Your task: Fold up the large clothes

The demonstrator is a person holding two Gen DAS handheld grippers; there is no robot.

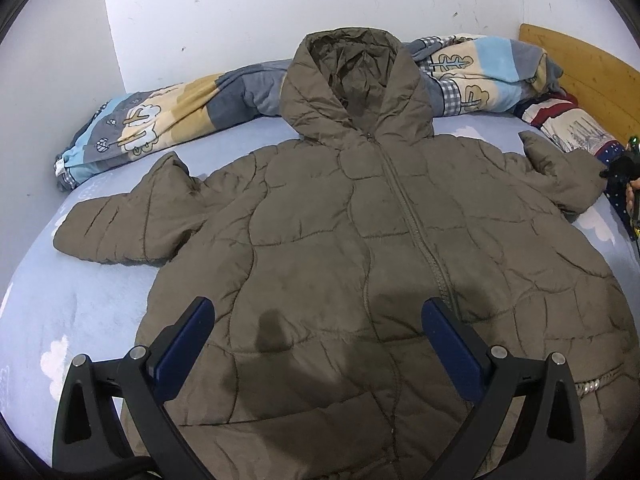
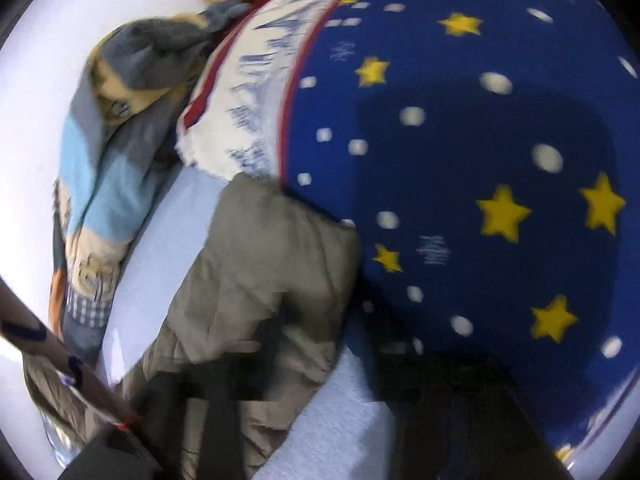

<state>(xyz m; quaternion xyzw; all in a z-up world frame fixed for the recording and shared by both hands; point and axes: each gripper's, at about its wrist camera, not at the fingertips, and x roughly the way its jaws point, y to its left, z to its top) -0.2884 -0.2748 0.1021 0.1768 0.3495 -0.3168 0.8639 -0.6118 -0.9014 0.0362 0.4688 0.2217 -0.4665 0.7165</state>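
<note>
Item: olive-brown quilted hooded puffer jacket (image 1: 360, 240), zipped, lying front-up and spread across the pale blue bed sheet (image 1: 80, 308); hood toward 12 o'clock, hem toward 6 o'clock, one sleeve out at 9 o'clock, the other at 3 o'clock with its cuff turned upward. Surroundings: a rolled patchwork quilt with tree print (image 1: 160, 120) lies behind the hood from 10 to 1 o'clock; a navy star-patterned blanket with a cream and red border (image 2: 460, 140) lies at the 3 o'clock sleeve; a wooden headboard (image 1: 580, 68) stands at 2 o'clock. Left gripper (image 1: 320, 320): hovering over the lower front of the jacket near the hem, blue-padded jaws spread wide, nothing between them. Right gripper (image 2: 288, 344): close to the 3 o'clock sleeve, seen through heavy motion blur; whether its jaws are parted or closed on the fabric cannot be told. Step in hand, as judged: bringing a sleeve in across the chest. Handling note: pinch the sleeve near the cuff through the full padded thickness, lift enough to clear the star blanket, lay it straight across the zip line; the slick, springy fill is likely to rebound, so the left gripper should press the body flat meanwhile.
</note>
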